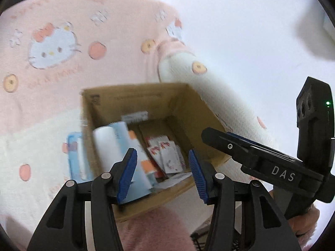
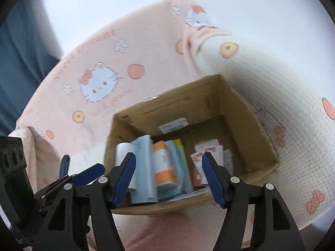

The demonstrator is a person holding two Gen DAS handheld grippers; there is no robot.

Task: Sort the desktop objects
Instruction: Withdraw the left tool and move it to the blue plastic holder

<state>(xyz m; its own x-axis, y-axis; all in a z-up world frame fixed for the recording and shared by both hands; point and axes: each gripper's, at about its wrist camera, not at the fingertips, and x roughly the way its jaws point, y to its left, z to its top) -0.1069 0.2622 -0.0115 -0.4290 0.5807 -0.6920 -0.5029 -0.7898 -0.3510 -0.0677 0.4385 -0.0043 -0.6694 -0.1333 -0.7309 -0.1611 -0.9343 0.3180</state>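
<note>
Both grippers, left [image 1: 162,172] & right [image 2: 169,176], gaped wide, empty, above cardboard box [image 2: 236,104]; contents packed upright, prob. saving room.

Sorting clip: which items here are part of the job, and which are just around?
Job:
cardboard box
orange-and-white bottle
white roll
red-printed sachets
light blue packet

Just around:
cartoon-cat blanket
blue flat item outside the box
</note>
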